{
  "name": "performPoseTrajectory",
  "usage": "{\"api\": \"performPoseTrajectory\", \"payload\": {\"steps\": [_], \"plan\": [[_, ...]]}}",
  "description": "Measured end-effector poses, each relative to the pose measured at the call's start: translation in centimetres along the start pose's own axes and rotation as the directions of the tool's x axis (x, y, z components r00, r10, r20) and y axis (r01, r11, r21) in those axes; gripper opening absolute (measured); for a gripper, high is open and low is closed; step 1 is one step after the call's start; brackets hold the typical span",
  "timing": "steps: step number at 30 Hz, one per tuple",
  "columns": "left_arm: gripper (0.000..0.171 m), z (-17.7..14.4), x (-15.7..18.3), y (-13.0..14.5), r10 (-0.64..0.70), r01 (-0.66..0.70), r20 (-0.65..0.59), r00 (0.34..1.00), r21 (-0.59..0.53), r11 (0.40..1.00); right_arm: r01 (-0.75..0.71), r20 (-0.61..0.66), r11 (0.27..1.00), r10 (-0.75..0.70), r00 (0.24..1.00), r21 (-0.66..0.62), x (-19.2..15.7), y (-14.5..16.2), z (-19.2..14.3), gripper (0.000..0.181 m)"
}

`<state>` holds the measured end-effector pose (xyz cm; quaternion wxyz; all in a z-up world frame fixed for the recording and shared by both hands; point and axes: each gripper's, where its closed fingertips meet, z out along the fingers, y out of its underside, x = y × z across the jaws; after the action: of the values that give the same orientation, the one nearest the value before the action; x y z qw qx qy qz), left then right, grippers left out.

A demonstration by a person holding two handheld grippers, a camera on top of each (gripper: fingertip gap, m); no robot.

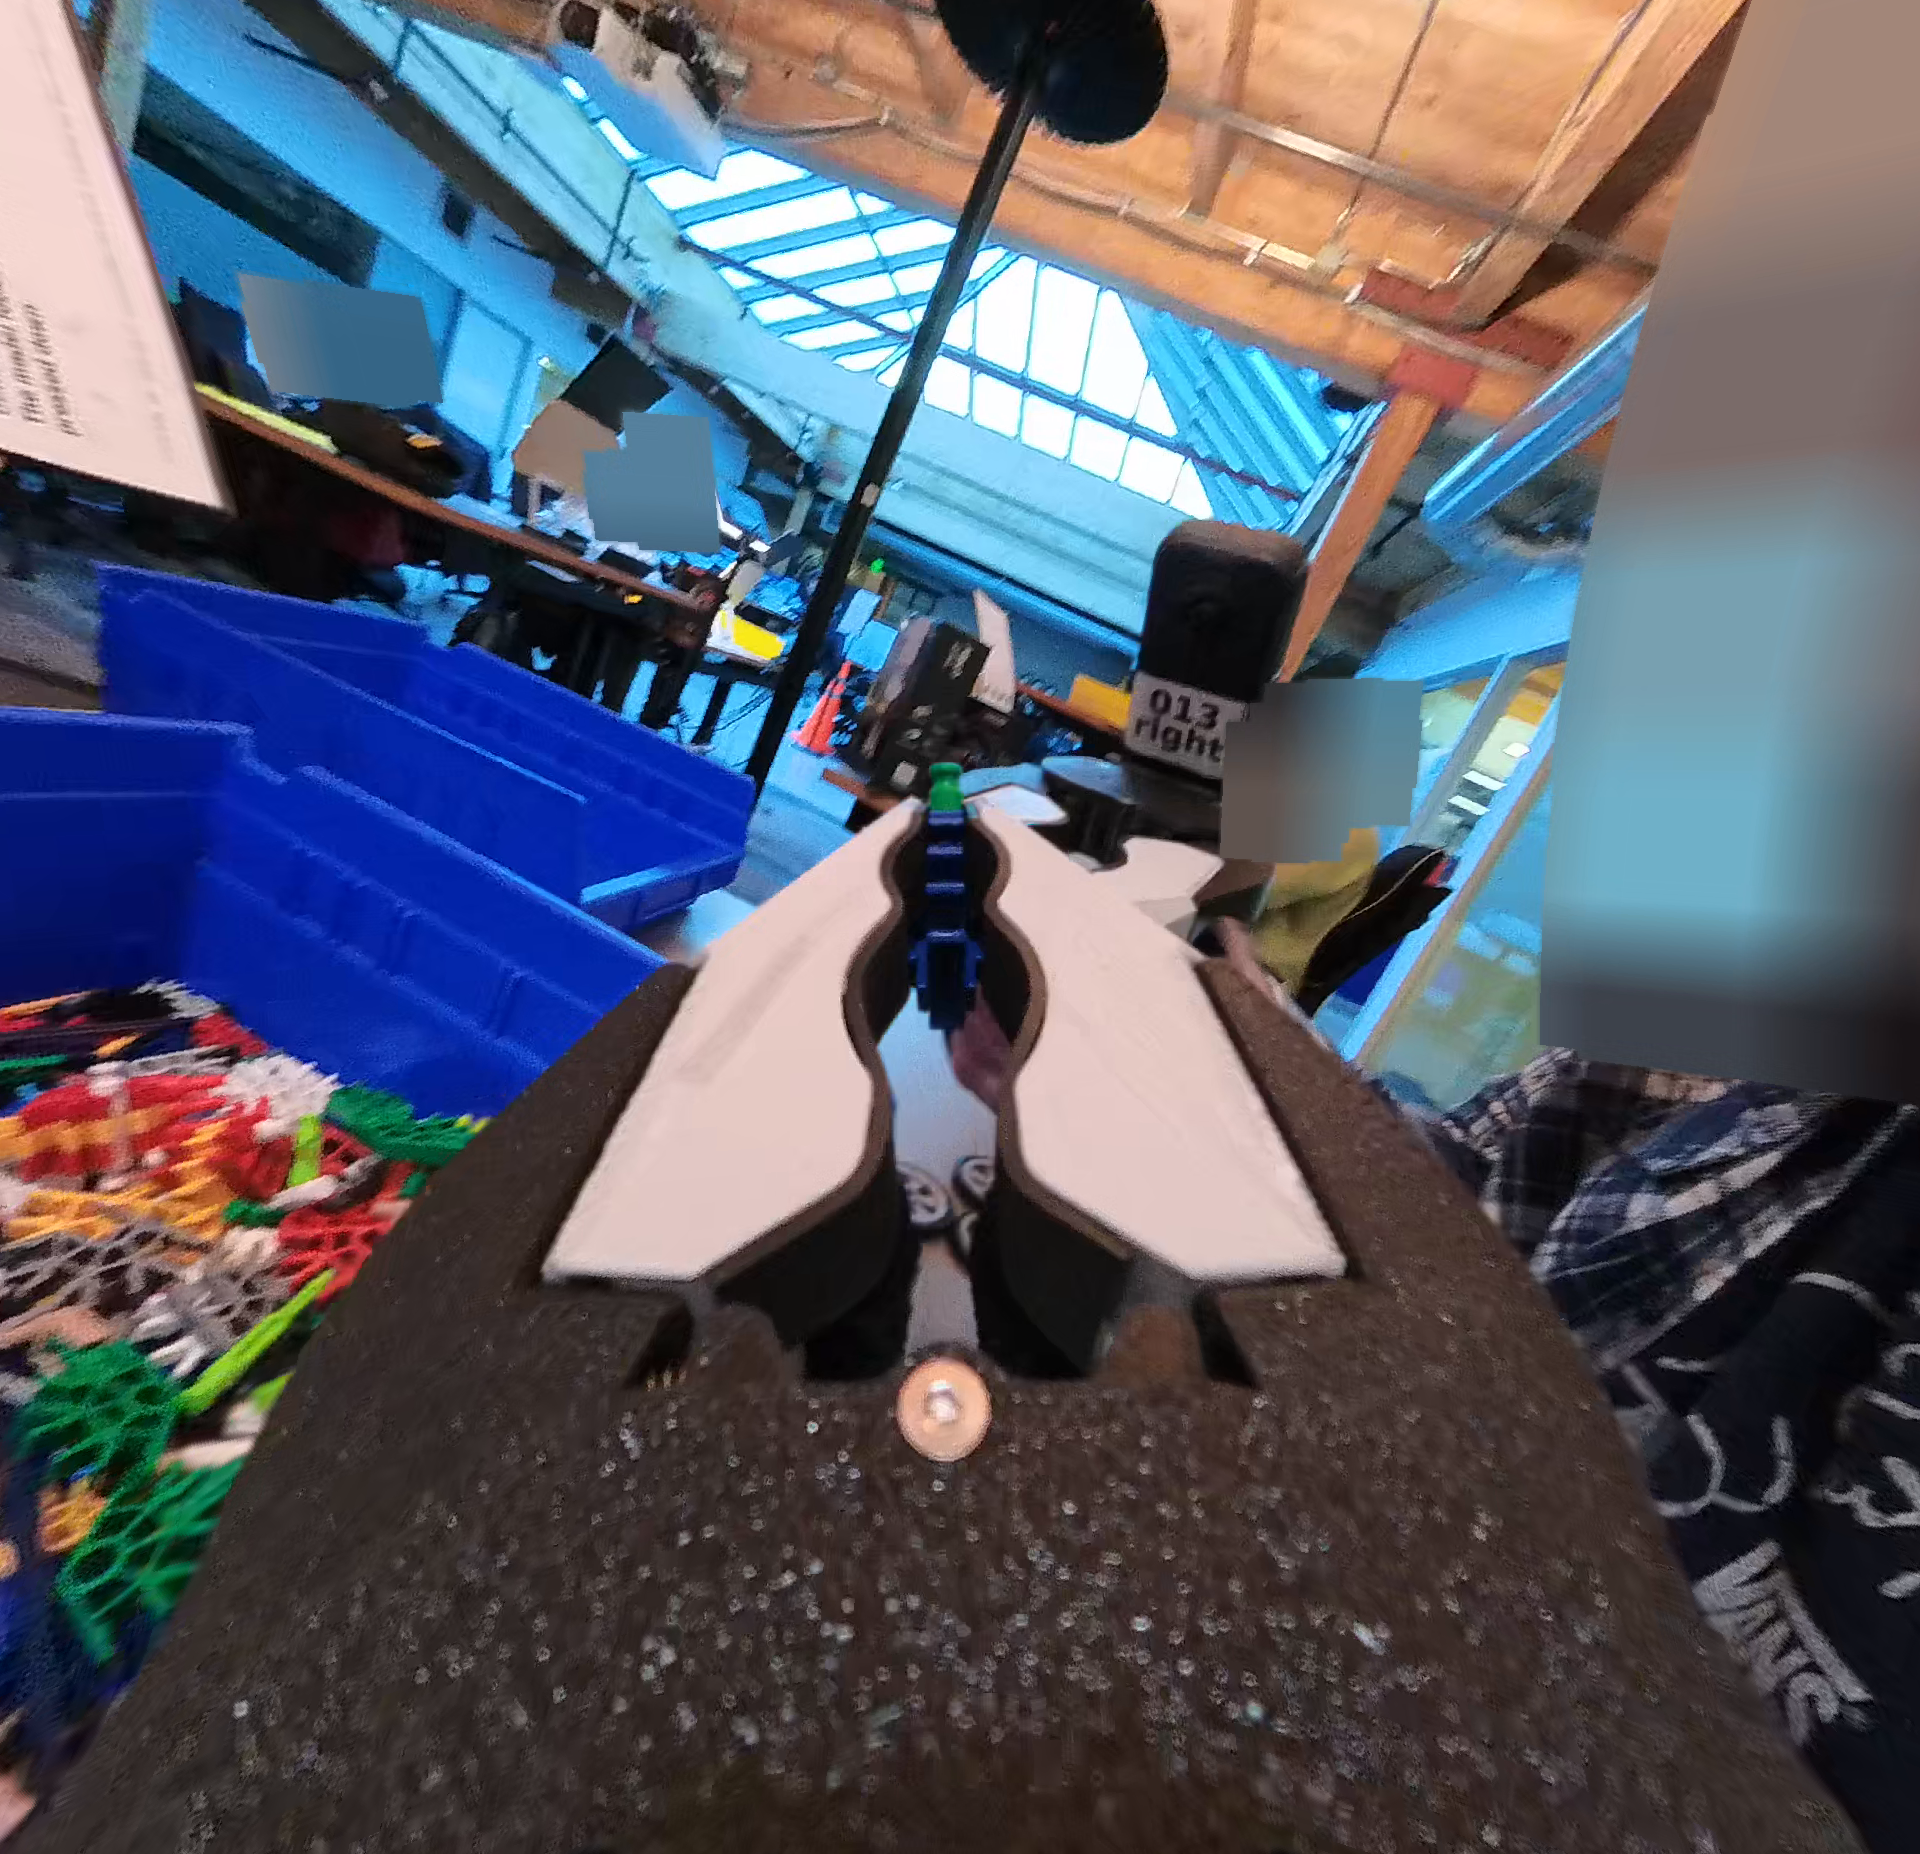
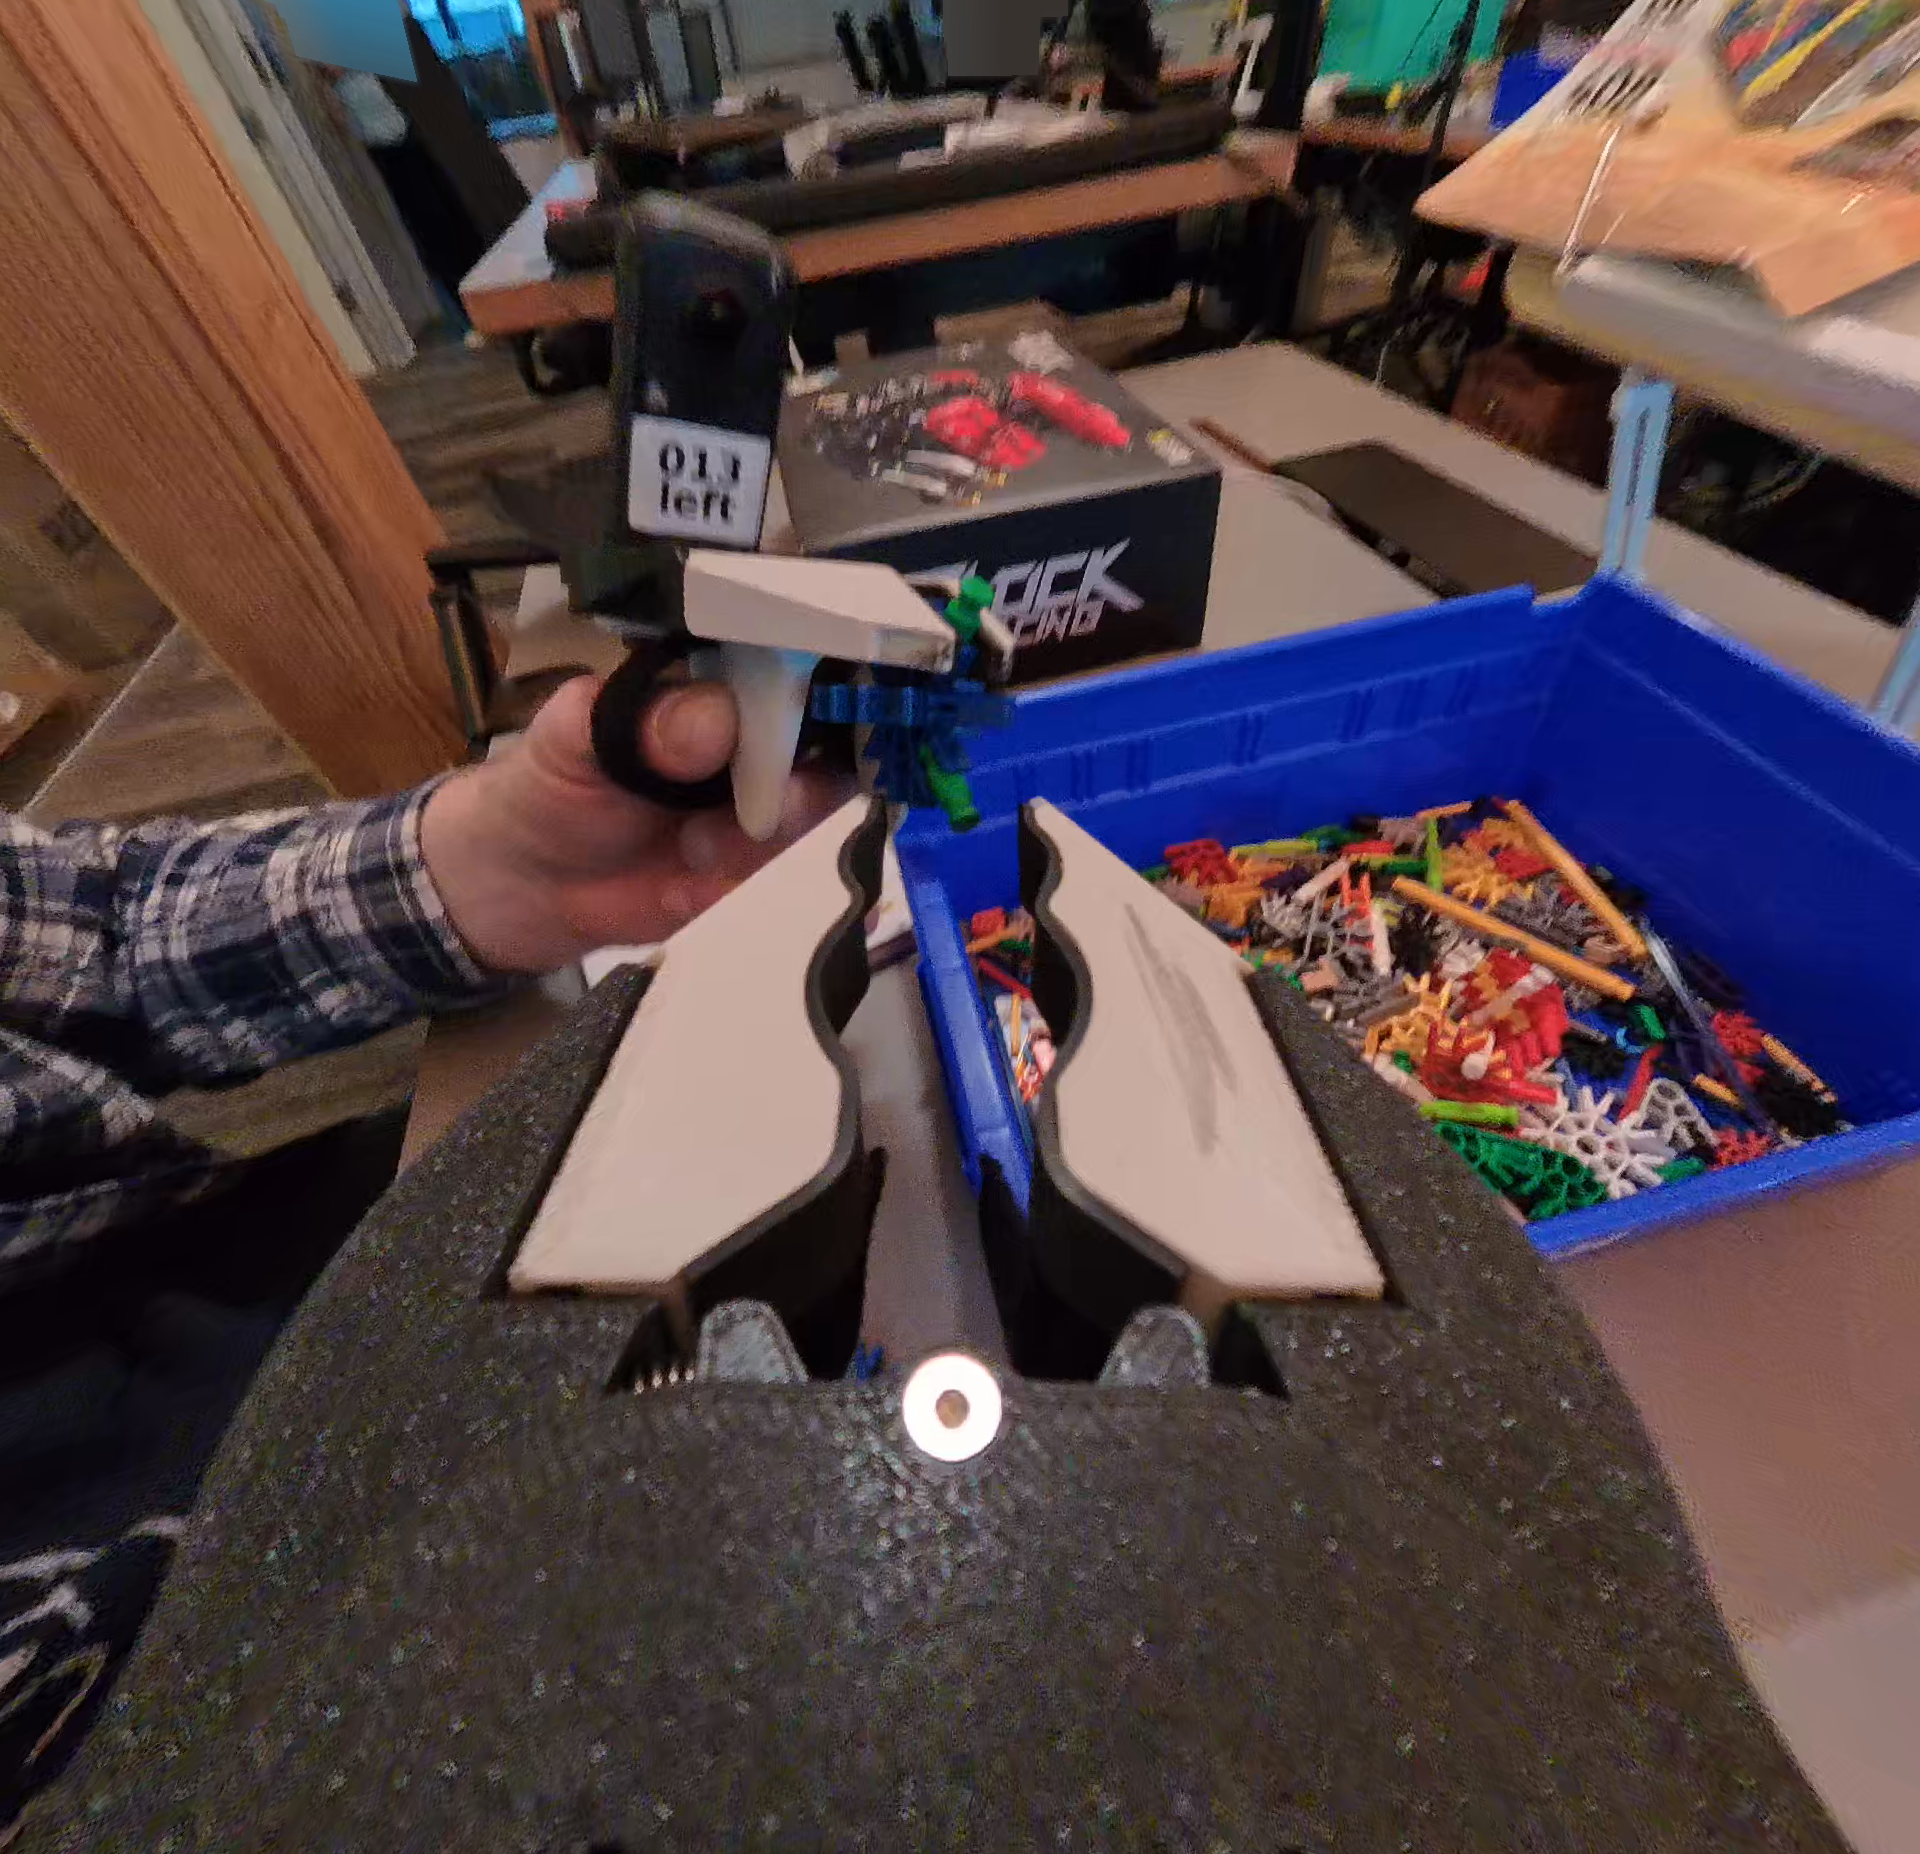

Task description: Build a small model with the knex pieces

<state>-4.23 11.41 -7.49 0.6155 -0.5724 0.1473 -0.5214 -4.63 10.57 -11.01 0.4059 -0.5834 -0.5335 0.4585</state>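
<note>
My left gripper [image 1: 943, 817] is shut on a small blue construction-toy piece [image 1: 943, 905] with a green rod end [image 1: 943, 784] sticking out past the fingertips. In the right wrist view the same left gripper [image 2: 961, 625] is held up by a hand [image 2: 582, 848], with the blue connector [image 2: 914, 724] and green rod [image 2: 951, 791] hanging from its tips. My right gripper [image 2: 951, 828] is open and empty, its fingertips just below that blue and green piece, not touching it. The right gripper also shows far off in the left wrist view [image 1: 1143, 869].
A blue bin [image 2: 1714, 1196] full of several coloured construction pieces [image 2: 1455, 1004] sits to the right; it also shows in the left wrist view [image 1: 312, 983]. A second blue bin [image 1: 436, 724] stands behind. A dark printed box [image 2: 1008, 516] is on the table. A plaid sleeve [image 2: 208, 963] is at left. My two grippers' fingertips are within a few centimetres of each other.
</note>
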Motion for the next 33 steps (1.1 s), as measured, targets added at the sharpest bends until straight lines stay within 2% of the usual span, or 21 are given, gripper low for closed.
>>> {"api": "performPoseTrajectory", "payload": {"steps": [2,7,11,14,20,28,33], "plan": [[0.004,0.2,0.4,-0.1,-0.05,0.051,-0.038,0.998,0.027,0.998,0.017,-0.004,0.998,-0.017,1.0,0.054,-0.3,-0.8,-0.1,0.011],[0.005,0.4,0.8,-0.5,-0.144,0.152,-0.106,0.984,0.073,0.986,0.001,0.031,0.995,-0.004,1.0,0.102,-1.1,-1.6,-0.6,0.006],[0.015,0.4,1.0,-1.2,-0.137,0.149,-0.119,0.983,0.096,0.984,-0.046,0.027,0.987,0.042,0.999,0.156,-0.6,-2.4,-1.4,0.005],[0.02,0.2,0.6,-1.1,-0.11,0.118,-0.095,0.989,0.091,0.989,-0.002,-0.01,0.988,0.004,1.0,0.158,-0.5,-2.6,-1.8,0.004],[0.033,0.1,1.0,-1.0,-0.087,0.096,-0.109,0.99,0.076,0.993,-0.011,-0.029,0.986,0.016,0.999,0.165,-0.3,-3.0,-2.1,0.004],[0.034,0.3,0.8,-0.6,-0.08,0.086,-0.104,0.991,0.056,0.995,0.021,-0.077,0.991,-0.011,0.997,0.13,-0.1,-2.9,-2.2,0.004],[0.029,0.2,0.9,-0.6,-0.083,0.09,-0.112,0.99,0.058,0.994,0.048,-0.107,0.993,-0.036,0.994,0.111,-0.1,-2.9,-2.1,0.005]]}}
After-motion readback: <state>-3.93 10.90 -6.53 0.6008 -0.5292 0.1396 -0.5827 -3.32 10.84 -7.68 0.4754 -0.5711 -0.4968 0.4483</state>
